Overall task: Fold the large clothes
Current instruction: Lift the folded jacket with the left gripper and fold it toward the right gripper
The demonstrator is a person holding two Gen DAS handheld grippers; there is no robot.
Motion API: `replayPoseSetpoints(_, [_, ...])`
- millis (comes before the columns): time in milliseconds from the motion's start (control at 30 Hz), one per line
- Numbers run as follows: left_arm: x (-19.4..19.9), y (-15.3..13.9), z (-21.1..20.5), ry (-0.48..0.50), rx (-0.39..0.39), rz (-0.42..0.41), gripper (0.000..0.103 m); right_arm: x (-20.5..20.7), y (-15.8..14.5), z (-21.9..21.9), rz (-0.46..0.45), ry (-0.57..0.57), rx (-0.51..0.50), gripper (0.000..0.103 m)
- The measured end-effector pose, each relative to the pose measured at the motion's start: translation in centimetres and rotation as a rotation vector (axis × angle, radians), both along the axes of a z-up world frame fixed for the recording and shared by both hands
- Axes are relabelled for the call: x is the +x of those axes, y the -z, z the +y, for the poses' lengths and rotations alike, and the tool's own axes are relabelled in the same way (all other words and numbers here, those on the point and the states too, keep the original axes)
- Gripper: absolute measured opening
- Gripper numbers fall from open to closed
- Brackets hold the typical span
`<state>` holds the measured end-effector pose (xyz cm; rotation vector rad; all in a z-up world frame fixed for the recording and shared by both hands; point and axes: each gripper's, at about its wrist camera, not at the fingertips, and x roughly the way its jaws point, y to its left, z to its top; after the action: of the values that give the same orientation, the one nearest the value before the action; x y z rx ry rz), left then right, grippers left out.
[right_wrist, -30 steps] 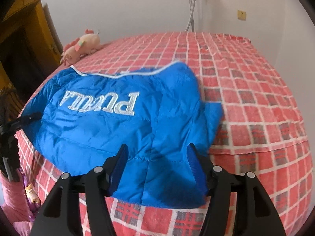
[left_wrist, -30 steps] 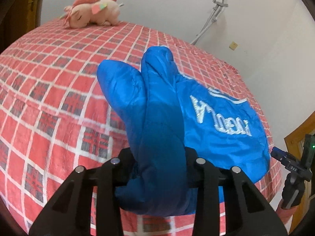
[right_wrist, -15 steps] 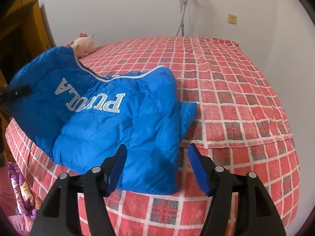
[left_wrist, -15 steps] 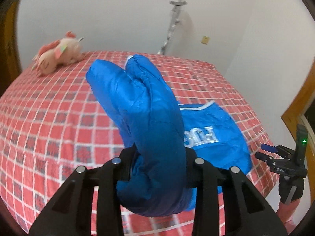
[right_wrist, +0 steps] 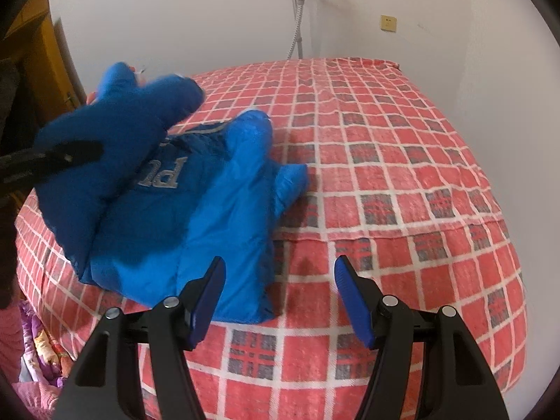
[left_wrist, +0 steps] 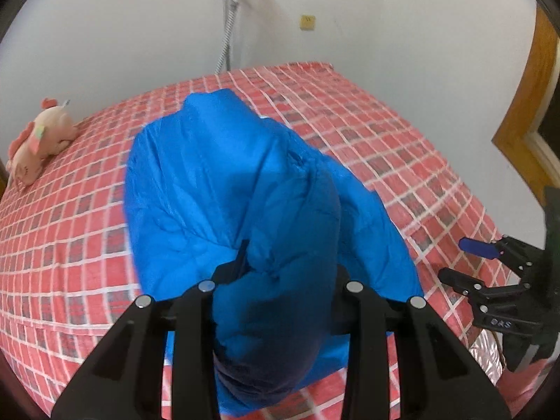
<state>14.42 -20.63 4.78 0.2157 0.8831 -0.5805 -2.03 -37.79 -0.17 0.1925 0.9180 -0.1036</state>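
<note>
A blue padded jacket (right_wrist: 196,217) with white lettering lies on a red checked bed (right_wrist: 385,175). My left gripper (left_wrist: 276,280) is shut on a thick fold of the jacket (left_wrist: 238,182) and holds it lifted over the rest of the garment. In the right wrist view the left gripper (right_wrist: 52,161) shows at the left, carrying the raised fold over the lettering. My right gripper (right_wrist: 276,297) is open and empty, just above the bed's near edge beside the jacket's lower right corner. It also shows at the right of the left wrist view (left_wrist: 490,273).
A pink plush toy (left_wrist: 38,140) lies at the bed's far left. A metal stand (right_wrist: 297,10) leans against the white back wall. A wooden door frame (left_wrist: 528,105) is at the right. Purple and pink fabric (right_wrist: 31,360) lies beside the bed at the lower left.
My left gripper has swung the held jacket fold up and to the right over the garment, covering most of the lettering. My right gripper has pulled back off the jacket toward the bed's edge.
</note>
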Motion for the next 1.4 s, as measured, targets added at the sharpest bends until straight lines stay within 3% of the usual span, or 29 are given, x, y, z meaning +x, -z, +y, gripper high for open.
replayPoseSetpoints(400, [0.2, 5.1, -4.7, 0.022, 0.058, 0.066, 0.038, -0.1, 0.8, -0.4, 0.013, 0.009, 0.01, 0.066])
replayPoseSetpoints(733, [-0.6, 7.4, -5.4, 0.028, 0.042, 0.028, 0.043, 0.6, 1.4, -0.4, 0.035, 0.017, 0.017, 0.066])
replayPoseSetpoints(833, [-0.2, 7.1, -5.0, 0.037, 0.023, 0.057, 0.043, 0.8, 1.2, -0.4, 0.033, 0.019, 0.019, 0.066])
replayPoseSetpoints(967, [0.3, 6.1, -4.4, 0.075, -0.039, 0.122, 0.058, 1.4, 0.6, -0.4, 0.03, 0.012, 0.017, 0.067])
replayPoseSetpoints(1033, [0.6, 5.3, -3.7, 0.092, -0.103, 0.178, 0.063, 1.7, 0.3, -0.3, 0.026, 0.008, 0.019, 0.069])
replayPoseSetpoints(1200, [0.8, 2.5, -0.6, 0.131, -0.285, 0.3, 0.064, 2.8, -0.9, -0.4, 0.011, 0.001, 0.027, 0.071])
replayPoseSetpoints(1300, [0.8, 0.1, 2.2, 0.13, -0.351, 0.274, 0.065, 3.7, -1.7, -0.3, 0.005, -0.012, 0.054, 0.071])
replayPoseSetpoints(1400, [1.6, -0.8, 4.4, 0.038, -0.301, 0.204, 0.066, 5.0, -2.6, 0.4, 0.005, -0.049, 0.101, 0.075])
